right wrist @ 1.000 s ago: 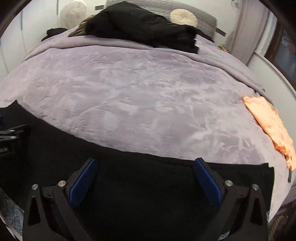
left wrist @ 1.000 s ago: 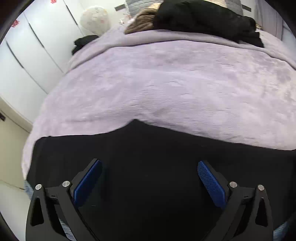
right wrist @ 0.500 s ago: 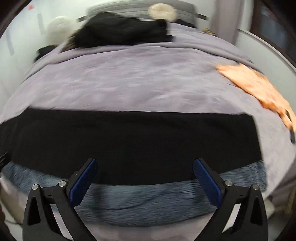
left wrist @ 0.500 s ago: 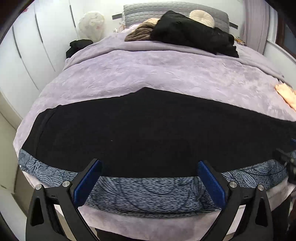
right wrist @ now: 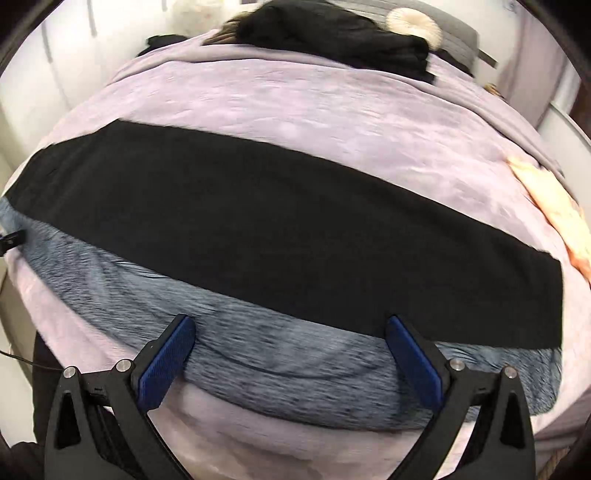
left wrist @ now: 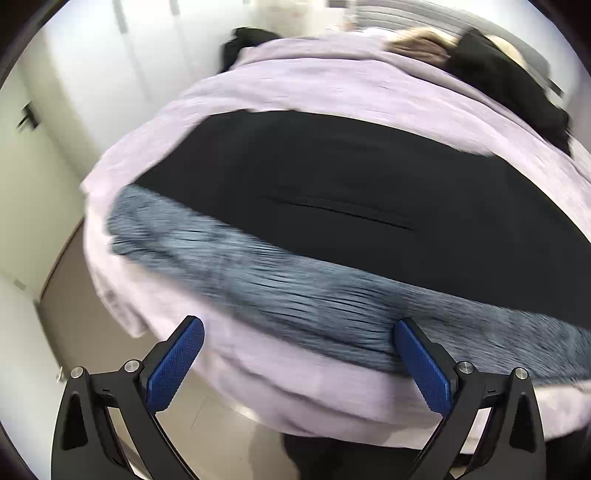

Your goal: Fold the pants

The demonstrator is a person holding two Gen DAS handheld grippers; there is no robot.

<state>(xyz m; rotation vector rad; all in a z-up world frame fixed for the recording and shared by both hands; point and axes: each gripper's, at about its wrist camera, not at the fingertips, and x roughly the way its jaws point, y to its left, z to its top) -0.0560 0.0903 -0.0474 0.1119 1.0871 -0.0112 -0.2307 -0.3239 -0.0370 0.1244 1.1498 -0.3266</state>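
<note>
Black pants [left wrist: 351, 192] lie flat across the near part of a lilac bed [left wrist: 332, 88], stretched left to right; they also show in the right wrist view [right wrist: 277, 229]. A grey-blue patterned garment [left wrist: 295, 295] lies under their near edge, also in the right wrist view [right wrist: 295, 350]. My left gripper [left wrist: 299, 350] is open and empty, above the bed's near left edge. My right gripper [right wrist: 291, 350] is open and empty, hovering over the patterned strip.
A pile of dark clothes [right wrist: 332, 37] and a round cream cushion [right wrist: 413, 22] sit at the bed's head. An orange cloth [right wrist: 554, 206] lies at the right edge. White wardrobe doors [left wrist: 92, 74] stand left. Floor [left wrist: 74, 314] shows below the bed's corner.
Both grippers pulled back from over the pants toward the bed's near edge, open throughout. The patterned strip came into view. The left view swung leftward toward the bed's corner.
</note>
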